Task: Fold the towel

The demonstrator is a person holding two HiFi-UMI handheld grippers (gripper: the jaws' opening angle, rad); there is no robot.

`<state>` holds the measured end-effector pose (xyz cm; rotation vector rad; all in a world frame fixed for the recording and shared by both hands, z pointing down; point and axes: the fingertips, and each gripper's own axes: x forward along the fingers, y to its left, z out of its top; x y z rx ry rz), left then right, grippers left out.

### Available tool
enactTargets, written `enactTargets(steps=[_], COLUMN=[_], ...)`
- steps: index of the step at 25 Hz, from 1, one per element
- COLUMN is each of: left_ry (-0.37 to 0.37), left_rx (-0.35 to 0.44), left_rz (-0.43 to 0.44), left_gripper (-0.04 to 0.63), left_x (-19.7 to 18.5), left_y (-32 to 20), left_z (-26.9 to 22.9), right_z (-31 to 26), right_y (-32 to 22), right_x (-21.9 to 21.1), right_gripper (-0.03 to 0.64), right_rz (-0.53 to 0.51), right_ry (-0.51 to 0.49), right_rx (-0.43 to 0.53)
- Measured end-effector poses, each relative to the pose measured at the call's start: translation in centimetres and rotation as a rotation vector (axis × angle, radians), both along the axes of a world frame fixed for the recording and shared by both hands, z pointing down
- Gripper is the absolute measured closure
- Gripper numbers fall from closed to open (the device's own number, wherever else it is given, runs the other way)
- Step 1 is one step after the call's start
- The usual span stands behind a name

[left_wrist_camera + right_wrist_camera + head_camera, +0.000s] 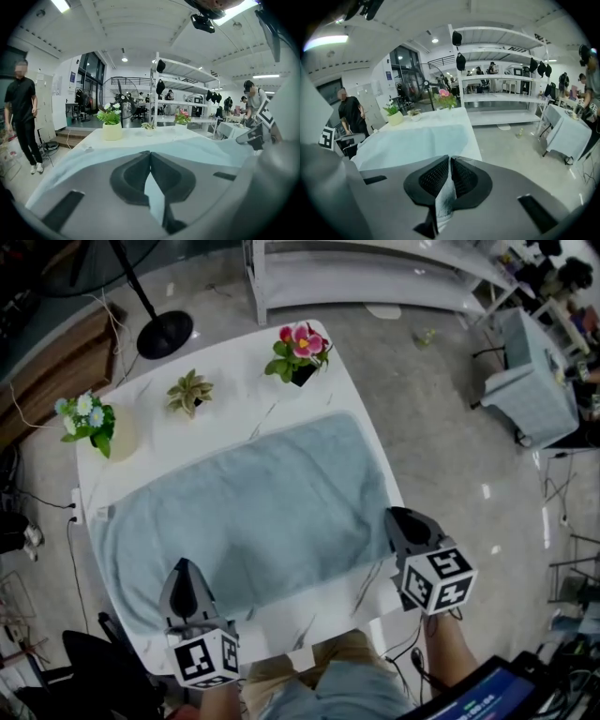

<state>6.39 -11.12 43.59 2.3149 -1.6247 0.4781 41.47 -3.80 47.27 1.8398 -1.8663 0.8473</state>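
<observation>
The towel (253, 512) is clamped at both lower-frame corners by the left gripper (185, 570) and right gripper (401, 518), seemingly for folding.

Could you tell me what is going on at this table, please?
A person holds a gripper in each hand. The left gripper and the right gripper are each shut on the near edge of a blue towel, which lies spread flat on the table. No fold is made yet.
</observation>
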Motion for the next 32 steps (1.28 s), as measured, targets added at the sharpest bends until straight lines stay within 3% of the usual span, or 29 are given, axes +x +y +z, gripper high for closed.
enactTargets(steps=[14,32], left_ry=[0.078,0.148], left_rx=[0.051,0.077], left_rz=[-0.13,-0.321], left_gripper=[0.588,0.588], left_x=[-11.8,-26.8], left_y=[3.4,10.3], left_z=[-5.2,-5.6], right_z=[-10.0,-11.1], right_y=[-6.0,-8.9], right_x=[-14.7,-37.9], right_gripper=[0.584,0.584], right_rz=[-0.206,-0.539], right_ry=[0.113,0.17], right_rx=[0.176,0.23])
